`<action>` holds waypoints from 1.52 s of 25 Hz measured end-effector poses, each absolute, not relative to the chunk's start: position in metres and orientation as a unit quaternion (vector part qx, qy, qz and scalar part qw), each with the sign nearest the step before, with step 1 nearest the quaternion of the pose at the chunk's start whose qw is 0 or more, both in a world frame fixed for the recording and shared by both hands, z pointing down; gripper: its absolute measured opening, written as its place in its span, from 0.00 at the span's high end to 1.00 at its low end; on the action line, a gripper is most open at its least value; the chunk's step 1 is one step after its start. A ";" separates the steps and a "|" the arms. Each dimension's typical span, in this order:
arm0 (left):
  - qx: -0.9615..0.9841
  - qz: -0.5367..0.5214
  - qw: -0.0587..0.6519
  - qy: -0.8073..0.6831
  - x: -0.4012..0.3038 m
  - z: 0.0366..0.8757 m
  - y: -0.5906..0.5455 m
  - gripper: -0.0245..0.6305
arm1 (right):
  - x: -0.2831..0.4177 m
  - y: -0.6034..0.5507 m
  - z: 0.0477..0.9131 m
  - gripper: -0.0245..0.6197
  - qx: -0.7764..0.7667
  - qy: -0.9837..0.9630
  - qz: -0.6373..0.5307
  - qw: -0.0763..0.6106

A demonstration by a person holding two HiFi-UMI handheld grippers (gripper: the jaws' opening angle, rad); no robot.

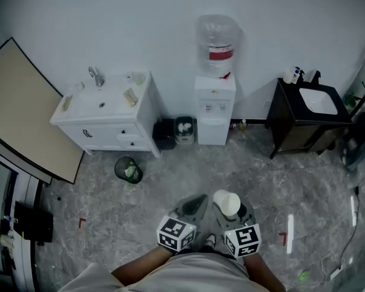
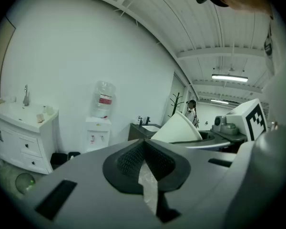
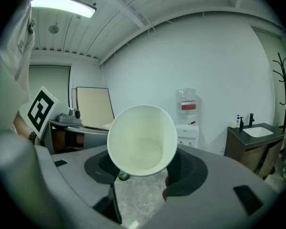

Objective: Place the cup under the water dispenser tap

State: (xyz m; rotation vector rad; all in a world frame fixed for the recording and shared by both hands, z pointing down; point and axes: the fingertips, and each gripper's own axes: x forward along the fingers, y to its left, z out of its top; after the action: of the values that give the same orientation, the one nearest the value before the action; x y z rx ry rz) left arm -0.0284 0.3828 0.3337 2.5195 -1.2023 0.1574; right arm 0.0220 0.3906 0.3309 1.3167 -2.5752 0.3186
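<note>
Floor (image 1: 249, 163) up to the water dispenser (image 1: 215, 111) is wide open. Round bin (image 1: 128, 170) sits off left, well clear.

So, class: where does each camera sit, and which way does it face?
Head view: on the head, looking steeply down at floor and water dispenser; left gripper, right gripper and arms show.
Left gripper view: on that gripper, along its shut jaws towards the dispenser; shirt at right.
Right gripper view: likewise, its jaws clamping the paper cup; shirt at left.
Shared: all show the dispenser.
</note>
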 end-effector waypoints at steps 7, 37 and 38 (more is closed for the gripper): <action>0.888 0.058 0.169 -0.424 -0.015 0.335 0.374 0.96 | 0.033 0.380 0.333 0.54 0.446 -0.882 0.104 0.114; 0.893 0.062 0.165 -0.415 0.007 0.347 0.229 0.96 | 0.051 0.238 0.348 0.54 0.447 -0.882 0.114 0.099; 0.894 0.063 0.165 -0.412 0.005 0.350 0.213 0.96 | 0.048 0.223 0.350 0.54 0.450 -0.880 0.116 0.101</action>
State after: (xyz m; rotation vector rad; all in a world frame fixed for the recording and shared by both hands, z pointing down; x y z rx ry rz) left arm 0.0047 0.2127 0.3497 2.5481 -1.1732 0.1798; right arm 0.0483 0.2229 0.3502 1.3285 -2.5993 0.3427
